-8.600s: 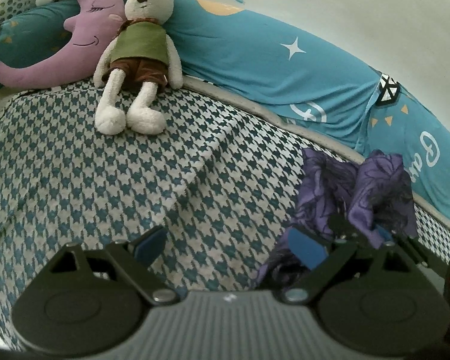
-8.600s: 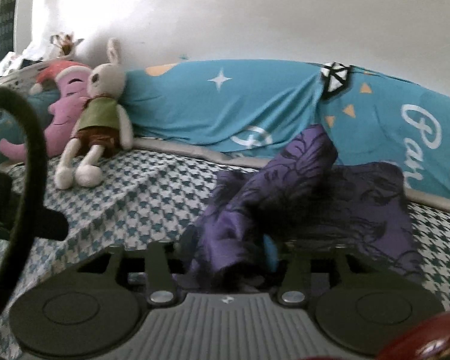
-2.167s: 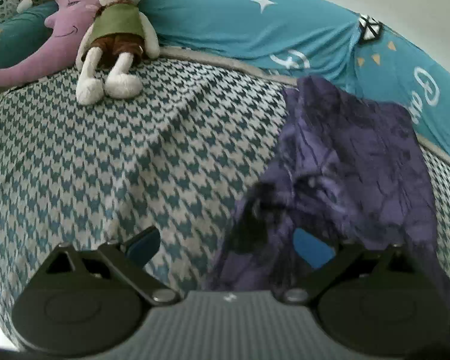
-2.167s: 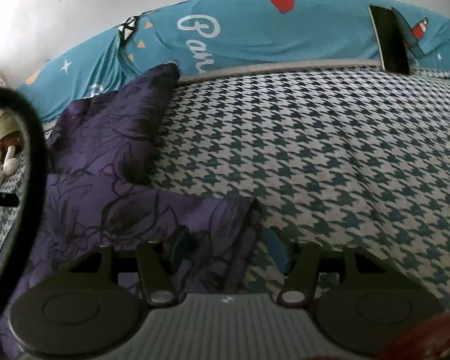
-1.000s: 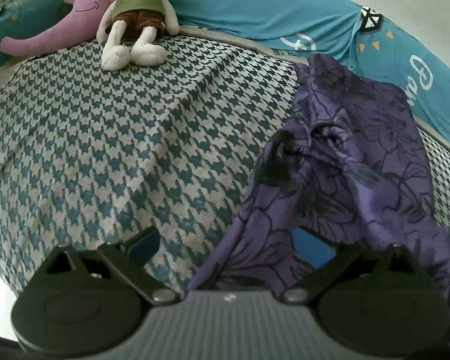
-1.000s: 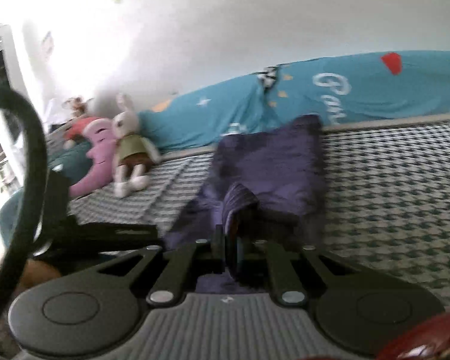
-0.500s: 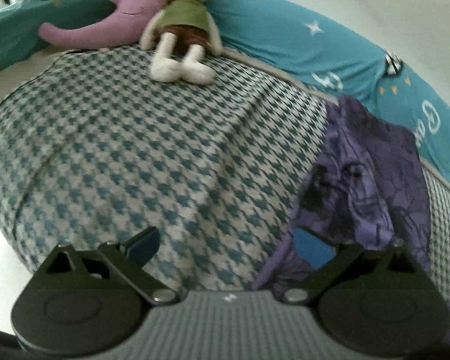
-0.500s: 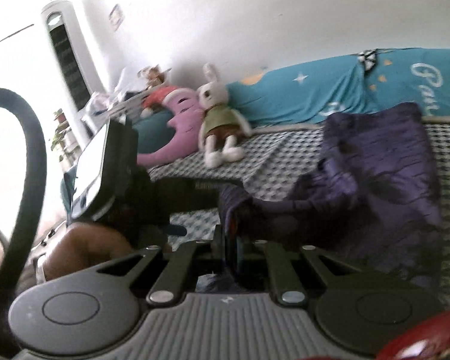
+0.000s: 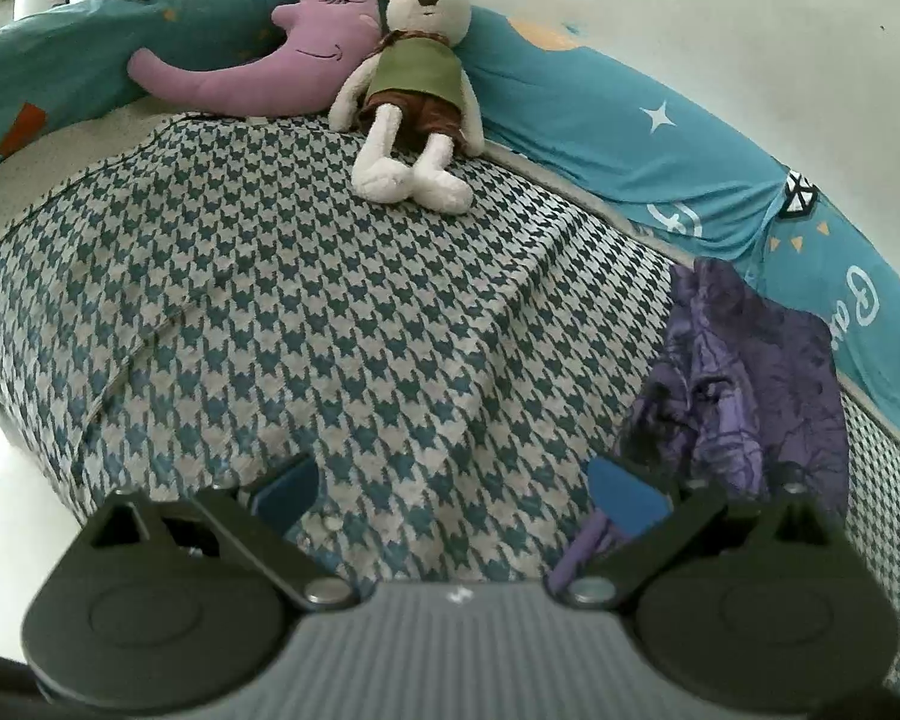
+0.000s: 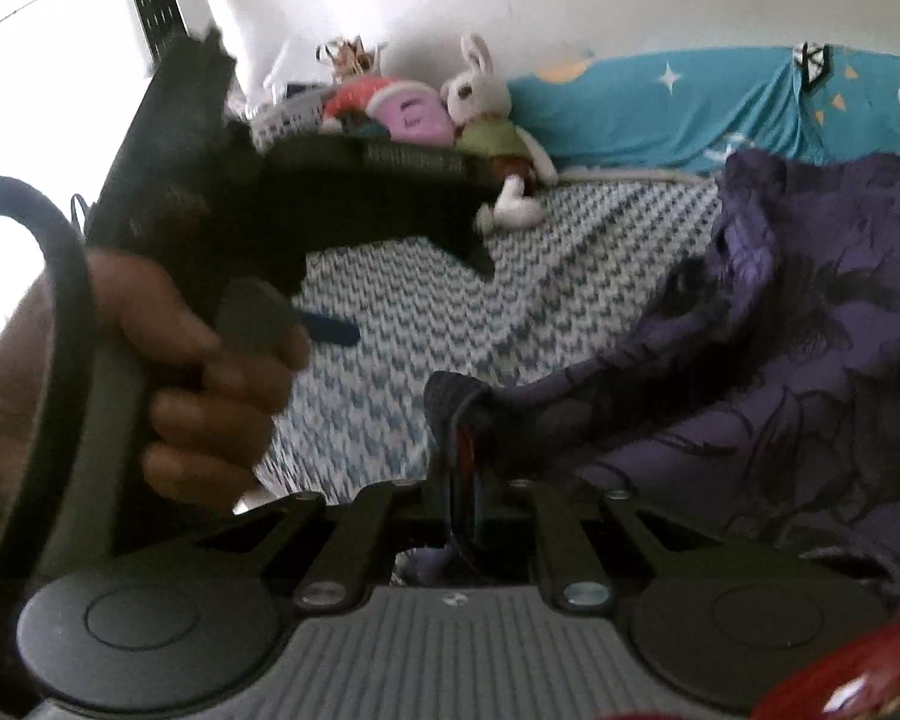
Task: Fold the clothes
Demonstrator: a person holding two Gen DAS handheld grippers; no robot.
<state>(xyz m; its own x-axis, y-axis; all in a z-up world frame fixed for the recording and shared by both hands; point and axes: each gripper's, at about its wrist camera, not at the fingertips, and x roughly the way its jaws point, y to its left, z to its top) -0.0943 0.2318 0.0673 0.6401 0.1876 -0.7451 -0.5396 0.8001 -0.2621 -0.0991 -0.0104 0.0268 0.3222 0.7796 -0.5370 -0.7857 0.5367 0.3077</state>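
The purple garment (image 10: 798,324) lay on the houndstooth bedspread (image 9: 342,312), toward the teal bolster (image 9: 600,120) at the wall, rumpled rather than squared – one part spread roughly flat, the near edge drawn up off the bed. The right gripper (image 10: 463,480) had that edge: its two fingers stood pressed together with a bunch of purple cloth pinched between them, and the fabric ran taut from there back to the body of the garment. The left gripper (image 9: 459,495) stood with its fingers wide apart over bare bedspread, holding nothing, the garment's left hem lying just beside its right fingertip; in the right wrist view the person's hand (image 10: 210,384) gripped its handle. No crisp crease or stacked layers showed, so the fold looked unfinished – a lifted edge would fit either carrying it across for a fold or drawing the cloth out to flatten it. The stuffed rabbit (image 9: 417,84) and moon cushion (image 9: 282,60) sat well apart from the work.
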